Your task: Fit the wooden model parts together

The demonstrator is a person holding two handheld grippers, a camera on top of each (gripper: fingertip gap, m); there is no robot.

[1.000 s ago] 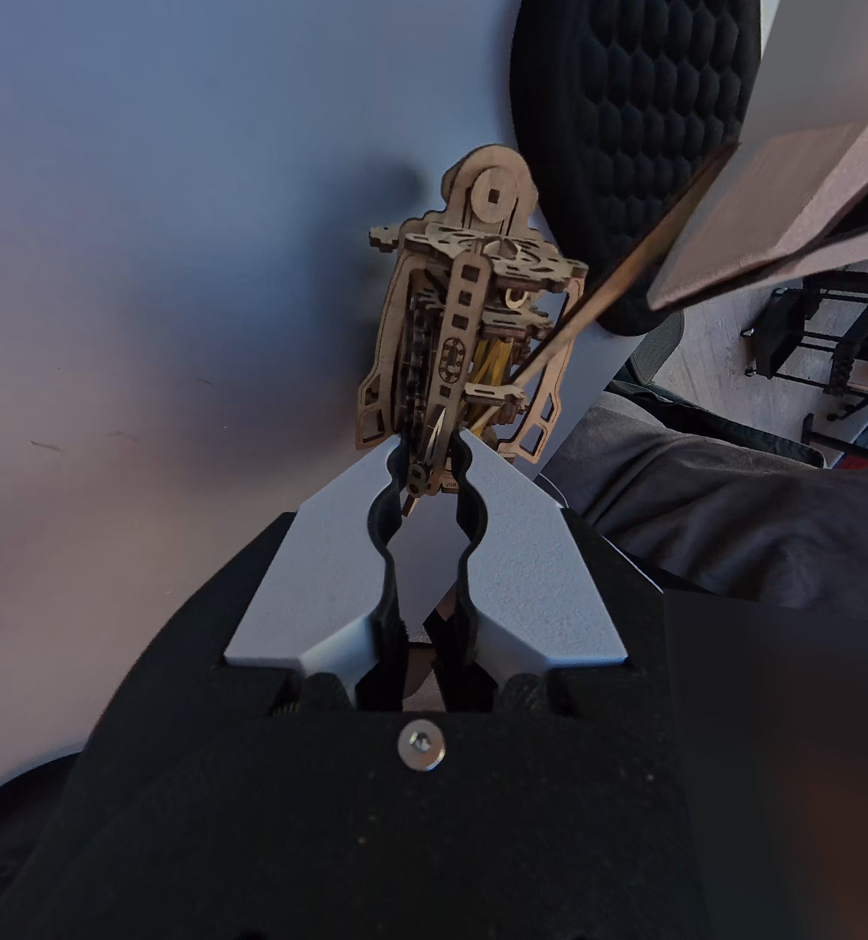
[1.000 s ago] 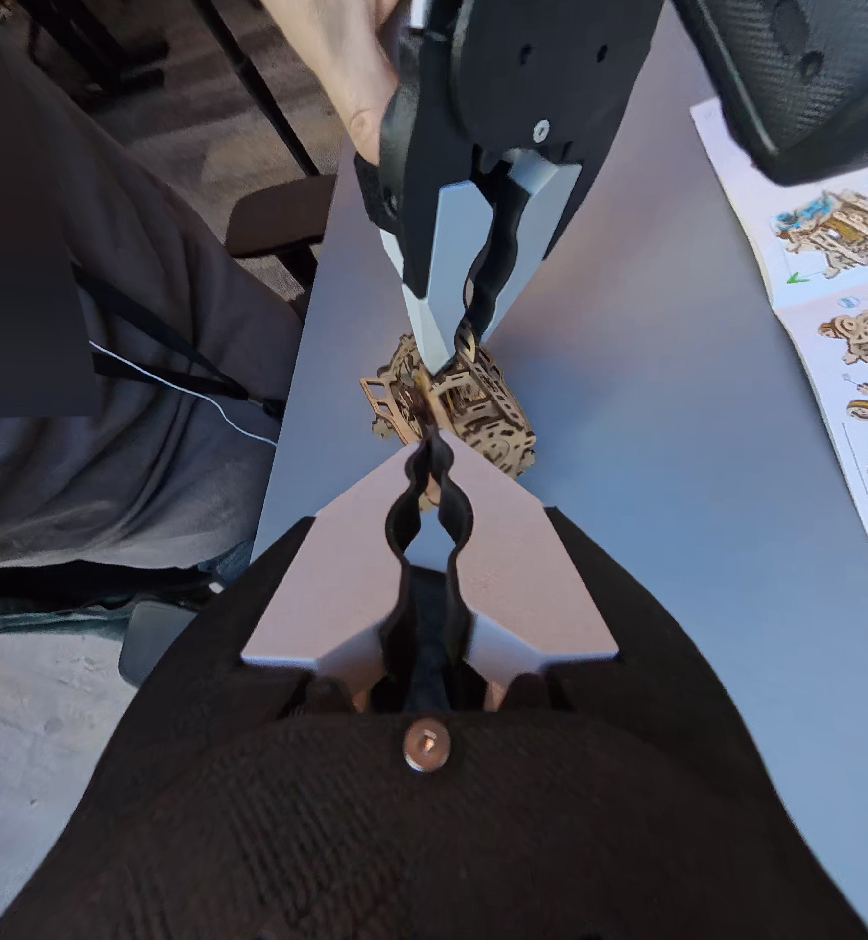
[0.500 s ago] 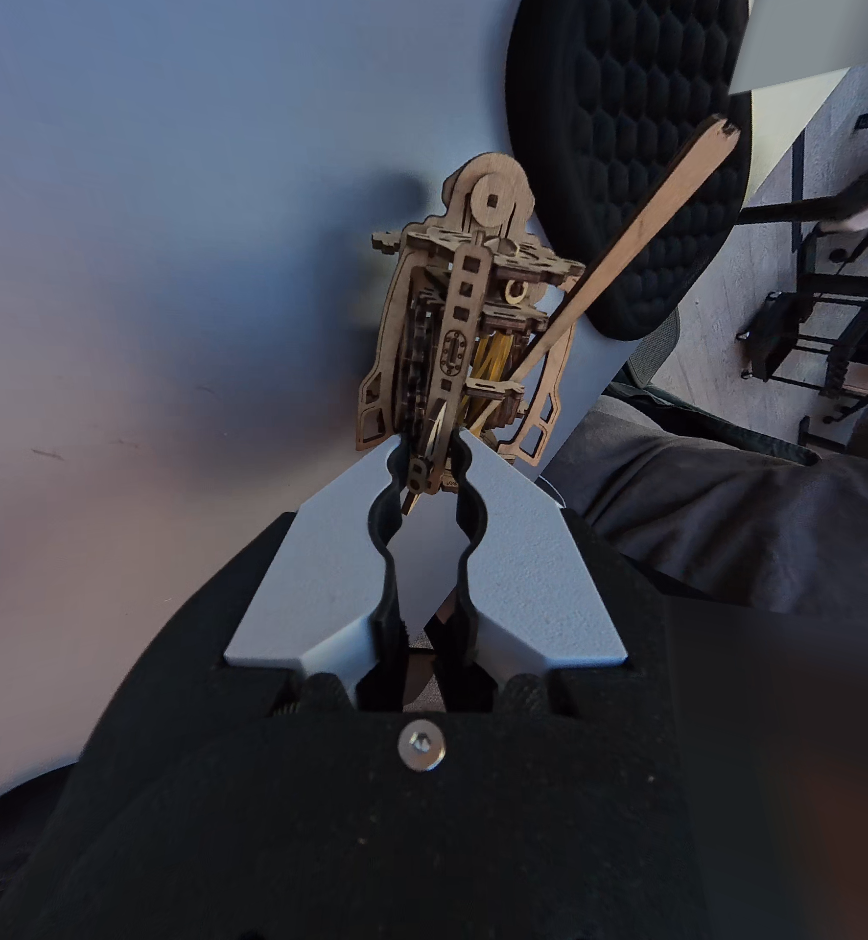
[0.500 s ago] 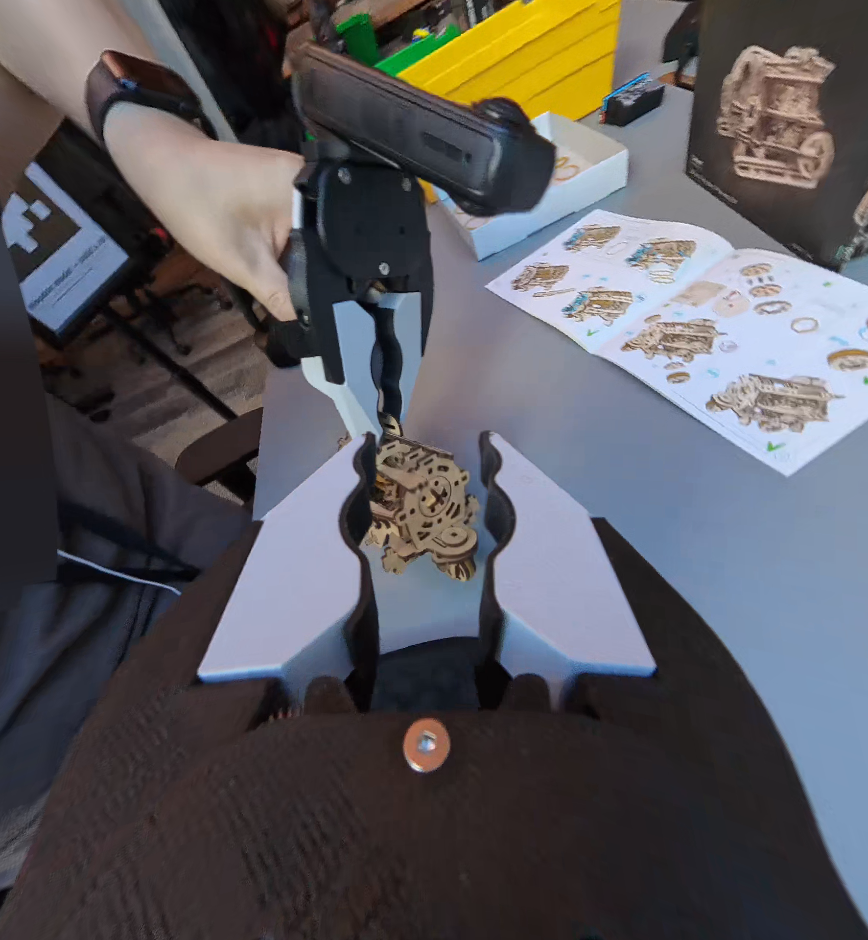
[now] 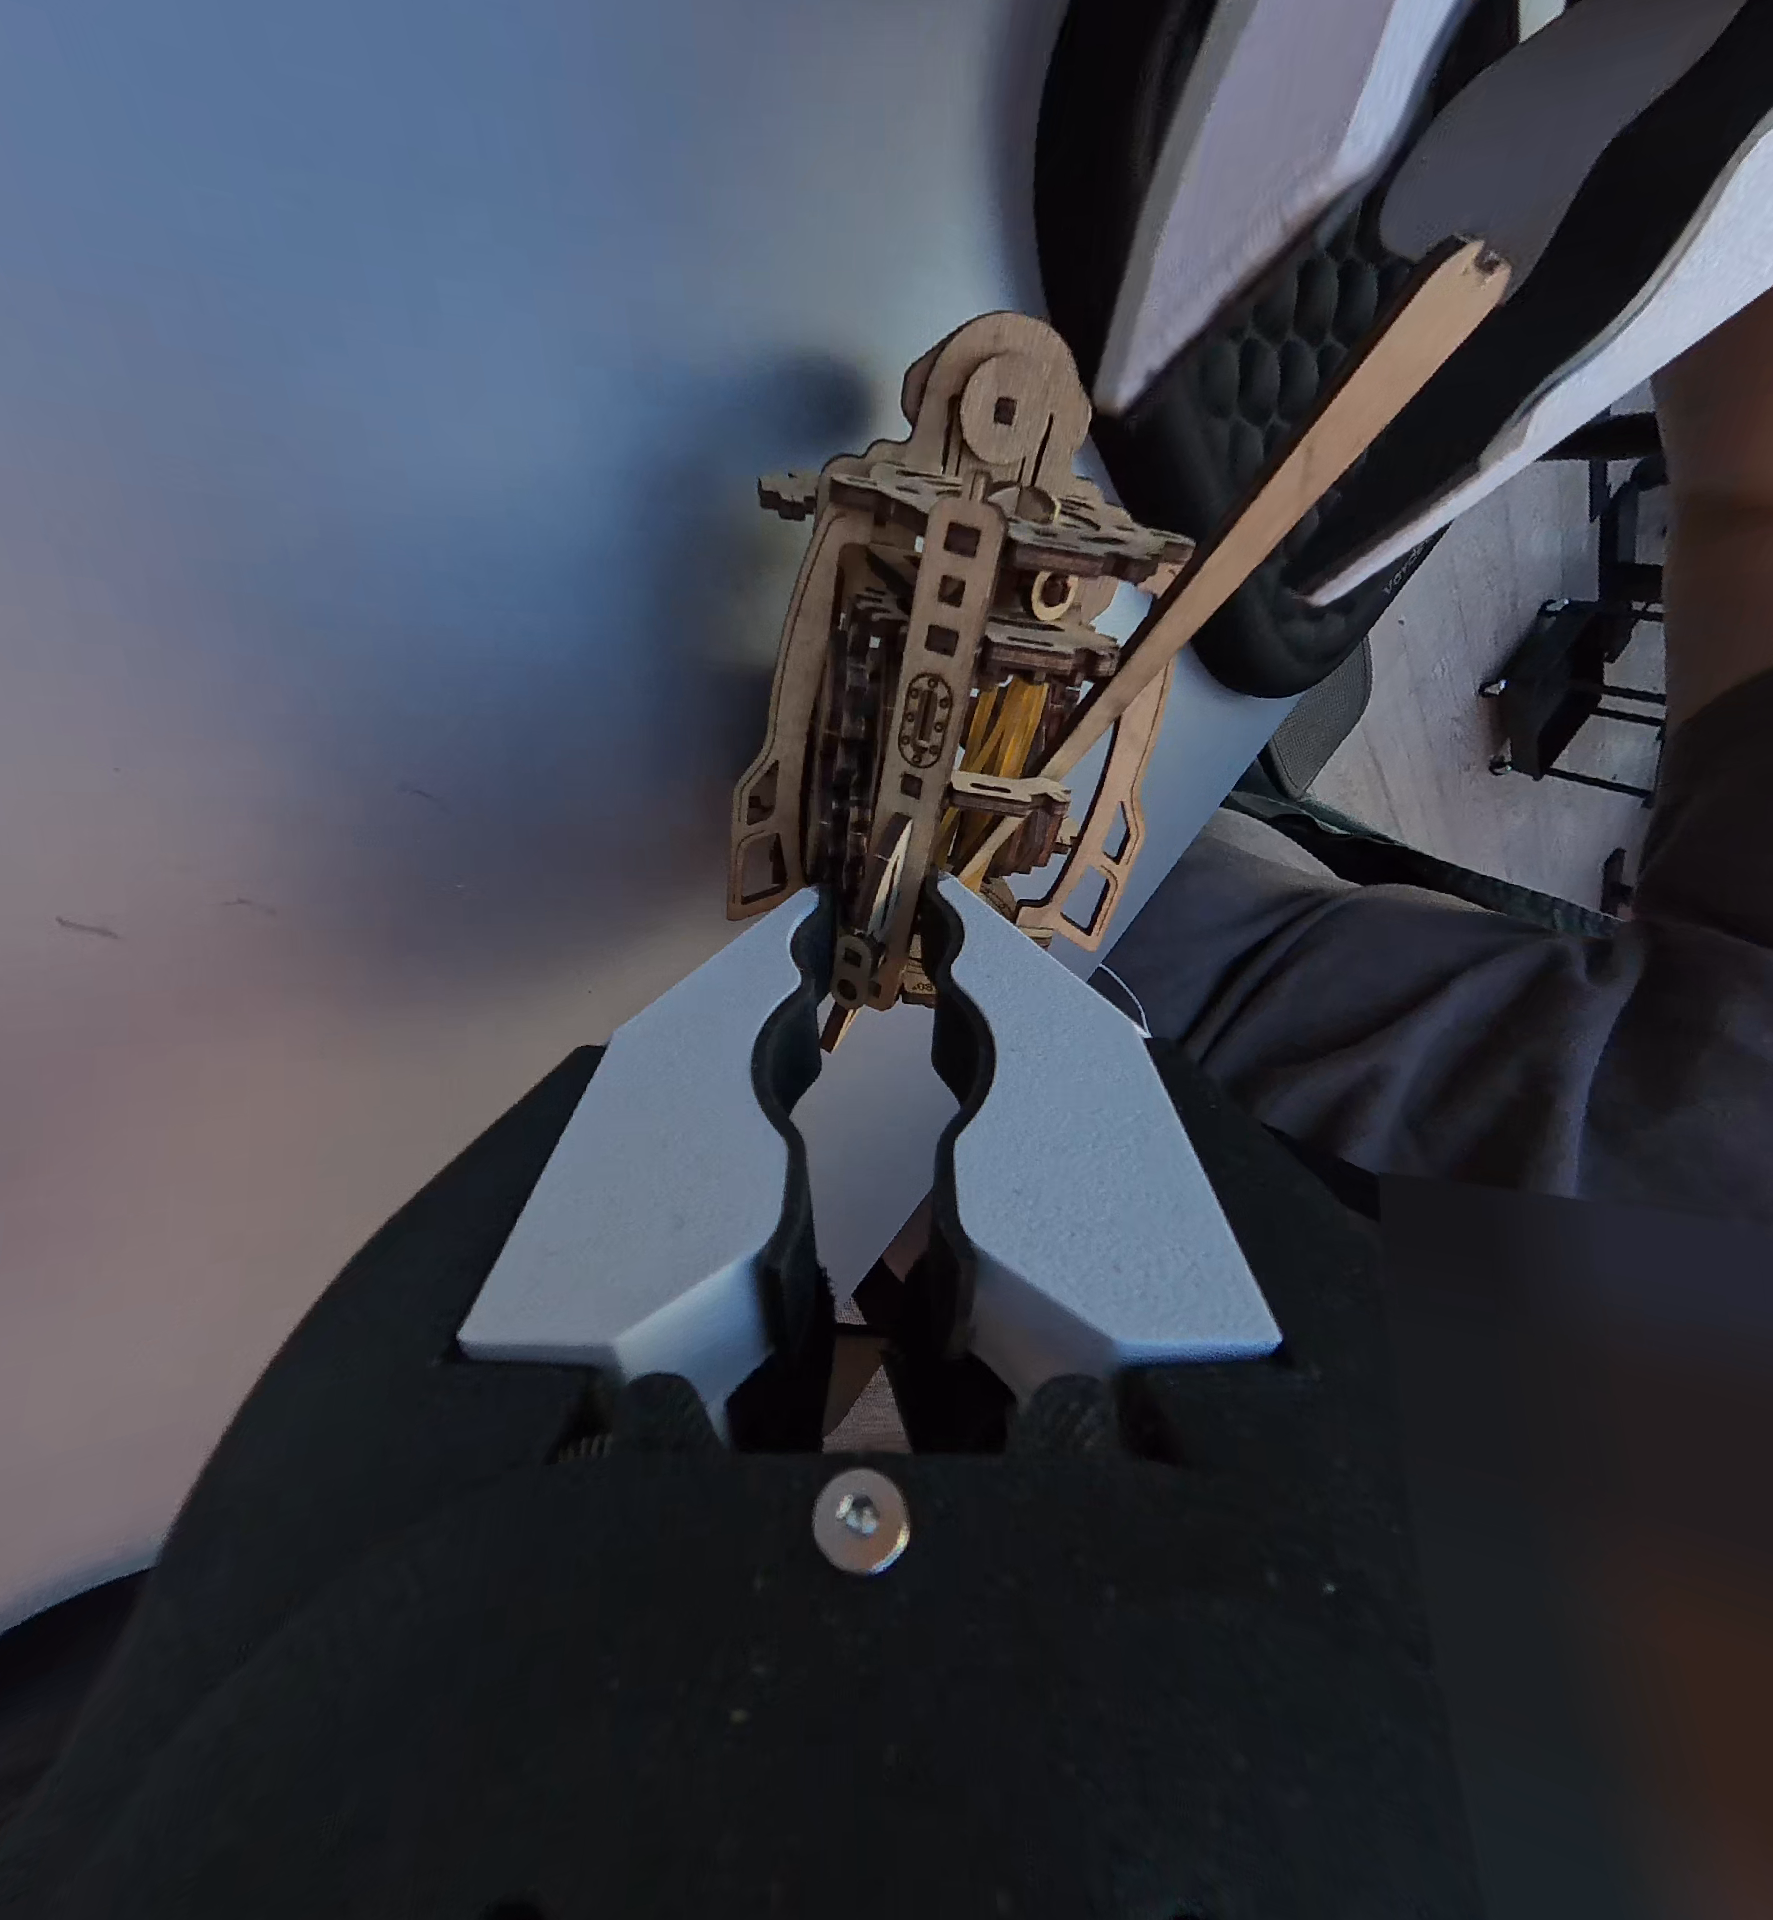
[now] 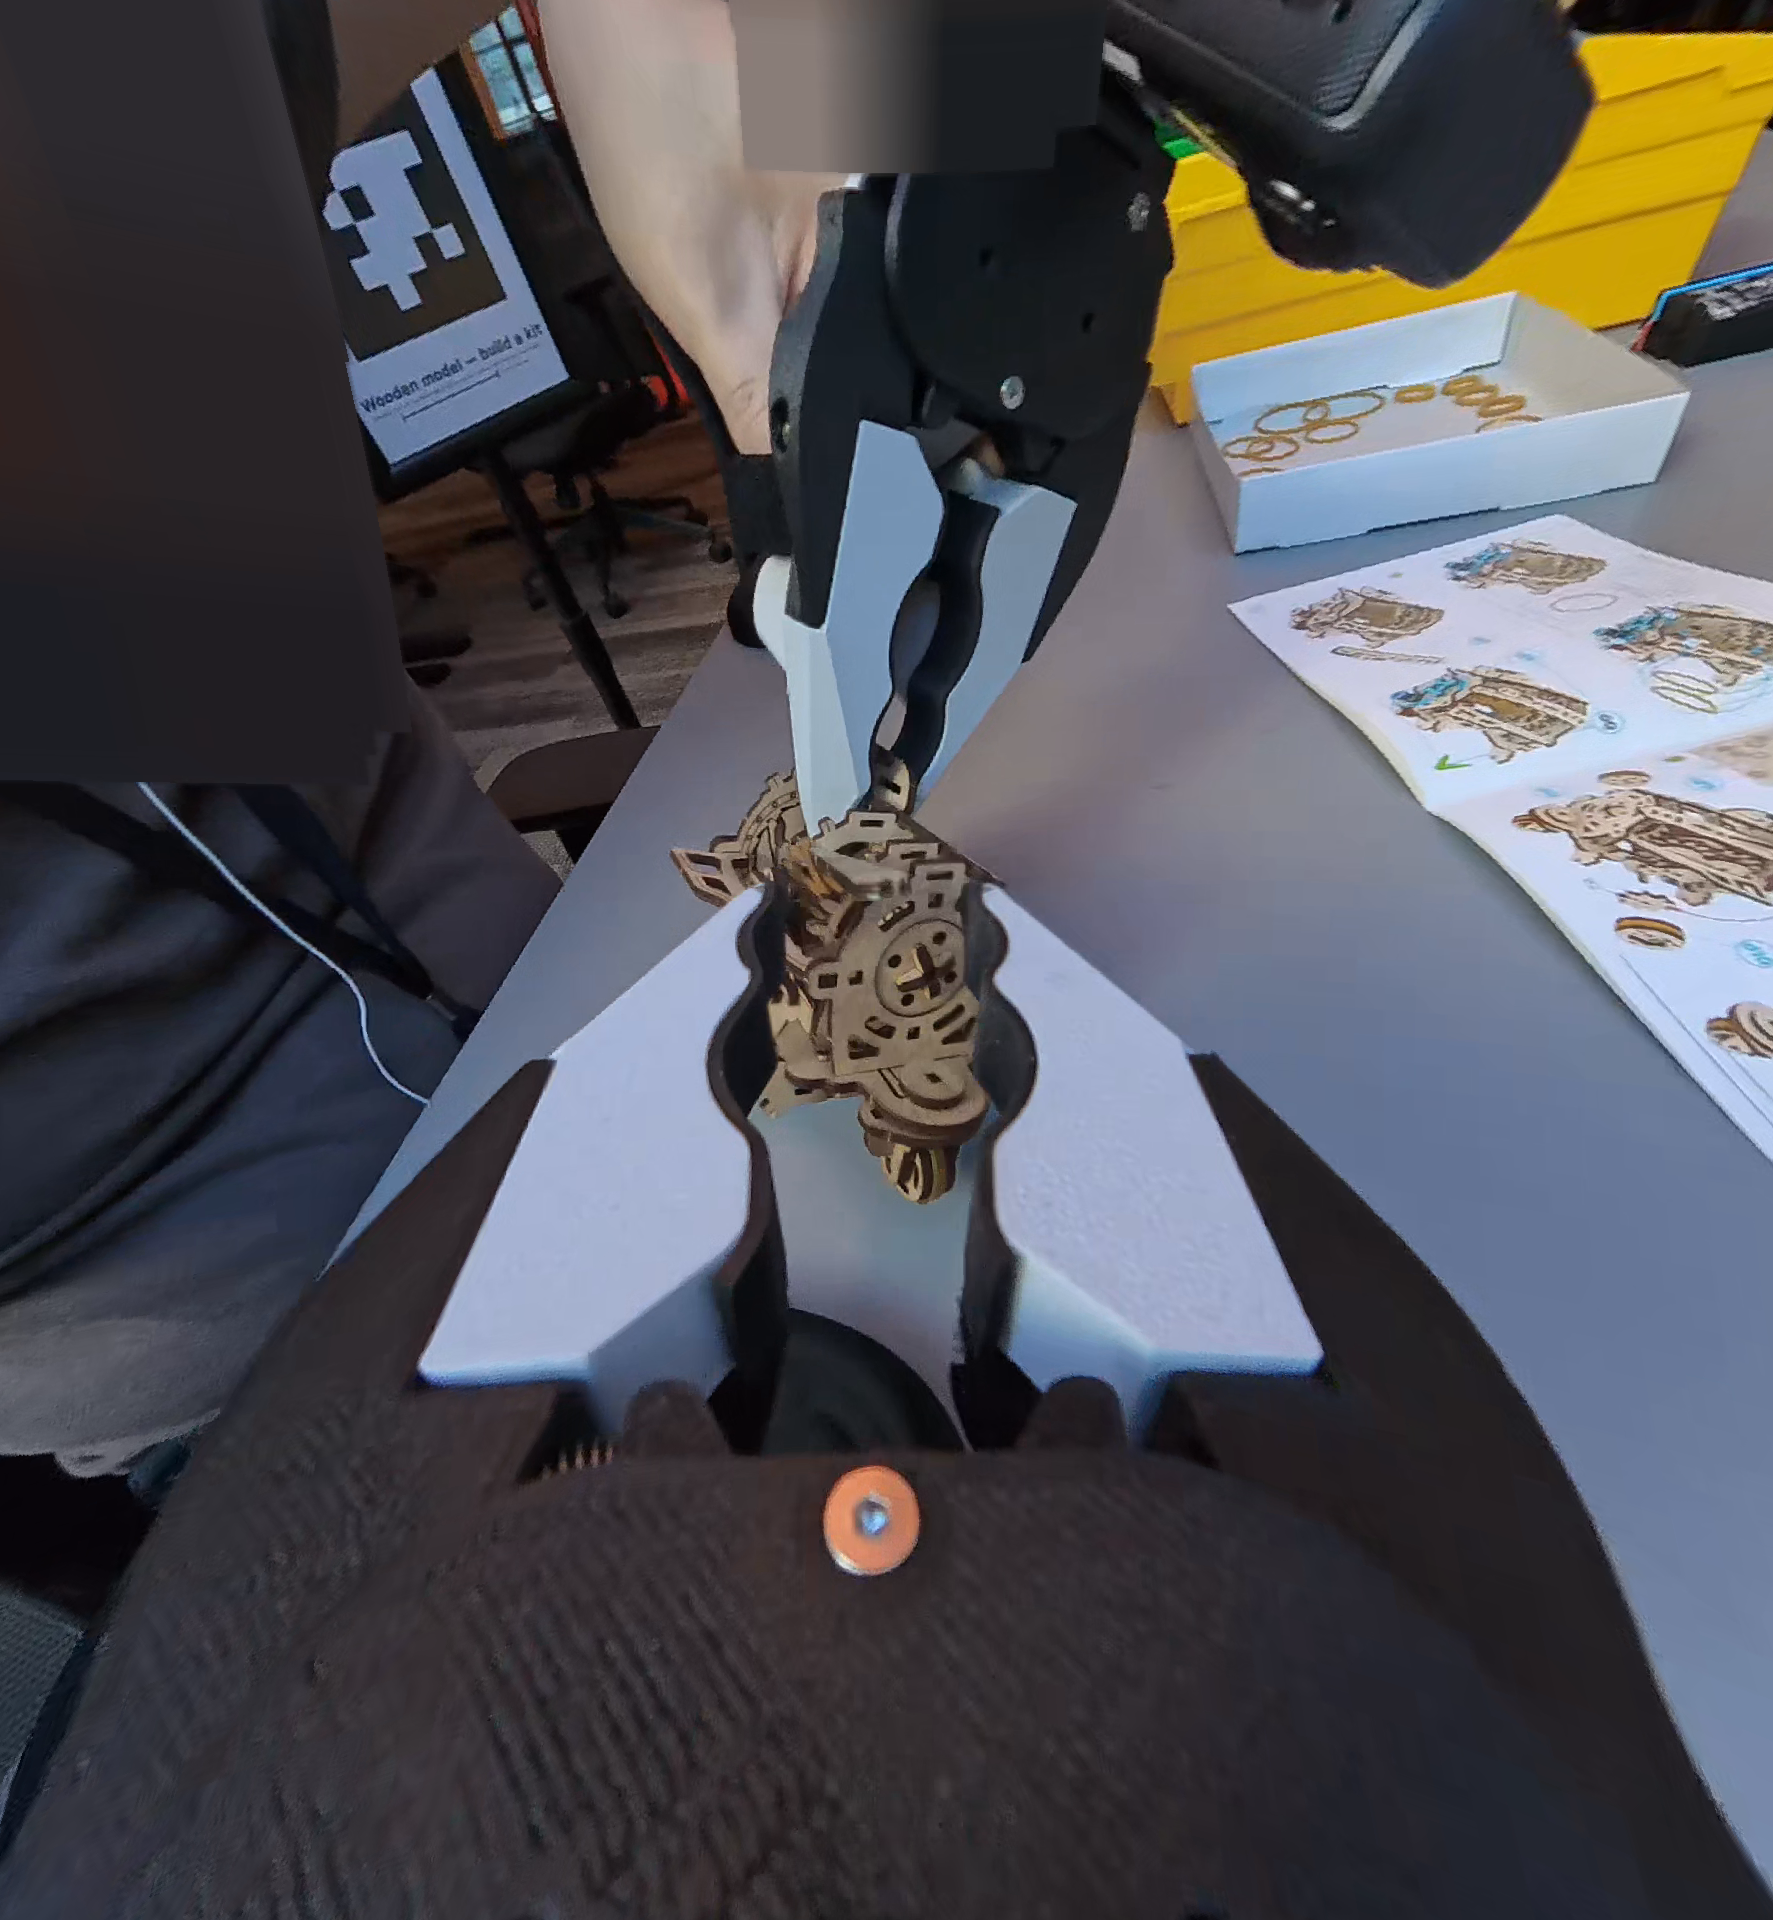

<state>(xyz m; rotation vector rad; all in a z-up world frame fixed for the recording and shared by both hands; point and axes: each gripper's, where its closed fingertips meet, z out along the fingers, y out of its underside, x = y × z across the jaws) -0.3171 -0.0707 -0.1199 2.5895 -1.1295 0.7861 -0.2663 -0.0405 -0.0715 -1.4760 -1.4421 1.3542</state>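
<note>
Over the table corner: I hold the model (image 5: 923, 665) in the air above the grey table (image 6: 1277, 935), close to my body, so both tools can reach it from opposite sides.
Left gripper (image 5: 877, 914): clamped on a thin plate at the model's near end. Both pads press on that plate, and the rest of the frame stands clear beyond the tips. I judge I grip the edge so the open side with the yellow bands (image 5: 1007, 727) stays free to work on.
Stick (image 5: 1277, 499): a long flat wooden strip. One end is buried in the model beside the bands, the other slants up and away toward my right tool.
Right gripper (image 6: 866, 914): jaws apart, straddling the stick's free end. Neither pad presses on it, so it holds nothing. It faces the left tool head-on, I think to line up along the stick.
Step in hand: my guess is closing on the stick, to push it home or draw it out. I cannot tell which.
Risk: the model hangs from one thin plate, so a sideways pull on the stick could twist it in the left grip.
Off to the right: the booklet (image 6: 1588, 779) lies open and the white tray (image 6: 1433, 447) of rings sits behind it, both well apart from the work.
</note>
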